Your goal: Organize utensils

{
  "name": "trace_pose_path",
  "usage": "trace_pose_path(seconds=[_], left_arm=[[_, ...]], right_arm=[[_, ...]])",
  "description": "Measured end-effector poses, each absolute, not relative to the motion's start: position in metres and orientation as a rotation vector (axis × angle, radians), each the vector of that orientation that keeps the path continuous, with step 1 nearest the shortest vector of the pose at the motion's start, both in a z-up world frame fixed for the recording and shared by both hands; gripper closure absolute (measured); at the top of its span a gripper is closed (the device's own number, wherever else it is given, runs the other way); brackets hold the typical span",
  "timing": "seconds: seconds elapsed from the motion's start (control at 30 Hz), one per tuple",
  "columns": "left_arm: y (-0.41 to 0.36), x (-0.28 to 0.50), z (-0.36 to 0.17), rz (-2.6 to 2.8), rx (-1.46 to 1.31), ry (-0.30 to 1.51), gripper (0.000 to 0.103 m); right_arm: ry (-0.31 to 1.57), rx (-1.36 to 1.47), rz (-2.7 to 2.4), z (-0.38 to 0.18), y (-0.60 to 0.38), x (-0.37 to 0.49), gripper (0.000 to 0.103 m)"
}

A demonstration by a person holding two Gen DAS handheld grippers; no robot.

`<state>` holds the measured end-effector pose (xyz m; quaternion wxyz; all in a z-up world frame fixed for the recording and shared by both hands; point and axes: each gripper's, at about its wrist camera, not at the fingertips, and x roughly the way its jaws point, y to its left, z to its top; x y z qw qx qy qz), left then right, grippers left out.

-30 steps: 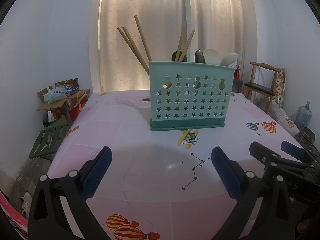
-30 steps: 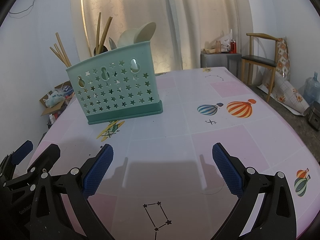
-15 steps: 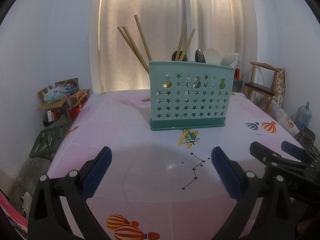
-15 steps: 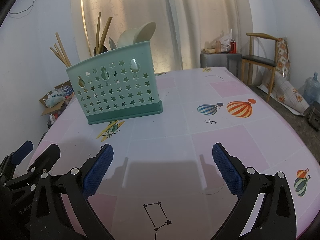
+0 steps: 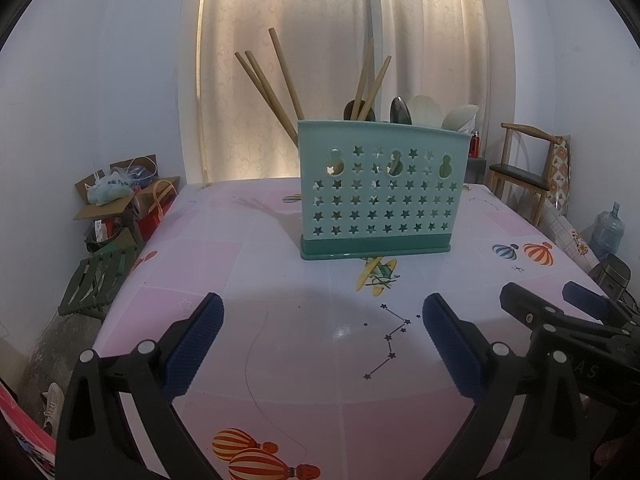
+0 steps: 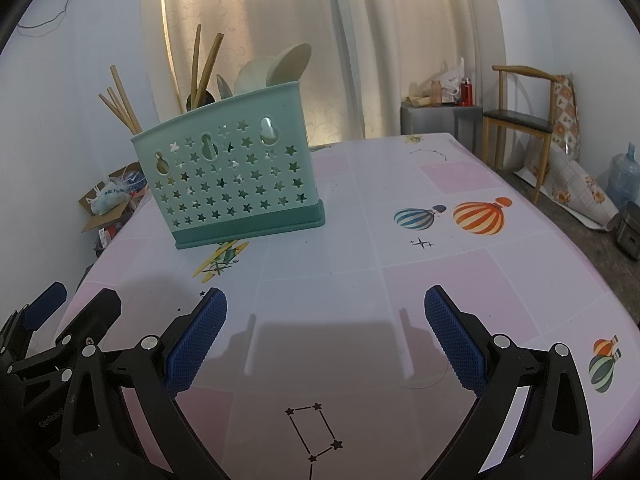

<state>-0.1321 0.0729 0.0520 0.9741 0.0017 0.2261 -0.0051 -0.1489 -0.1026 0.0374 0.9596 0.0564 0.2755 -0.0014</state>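
A teal utensil holder [image 5: 380, 190] with star cut-outs stands upright on the pink table [image 5: 240, 272]; it also shows in the right wrist view [image 6: 228, 180]. Wooden chopsticks [image 5: 272, 88] lean out of its left side, and two more chopsticks, metal spoons [image 5: 400, 110] and cream spoons [image 5: 460, 116] stick out of the middle and right. My left gripper [image 5: 322, 340] is open and empty, well in front of the holder. My right gripper [image 6: 324, 338] is open and empty, in front and to the right of the holder. Each gripper shows at the edge of the other's view.
The table carries balloon [image 6: 478, 218] and constellation prints. A wooden chair [image 6: 520, 120] and a water bottle [image 6: 622, 172] stand to the right. Cardboard boxes [image 5: 120, 196] and a green stool [image 5: 96, 280] sit left of the table. Curtains hang behind.
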Motion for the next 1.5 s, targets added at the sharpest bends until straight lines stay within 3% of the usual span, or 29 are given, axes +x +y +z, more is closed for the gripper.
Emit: trace_pose_path(seconds=[1.5], left_arm=[[0.0782, -0.133, 0.051, -0.005, -0.013, 0.481, 0.005]], right_arm=[[0.567, 0.115, -0.005, 0.037, -0.1033, -0.1492, 0.008]])
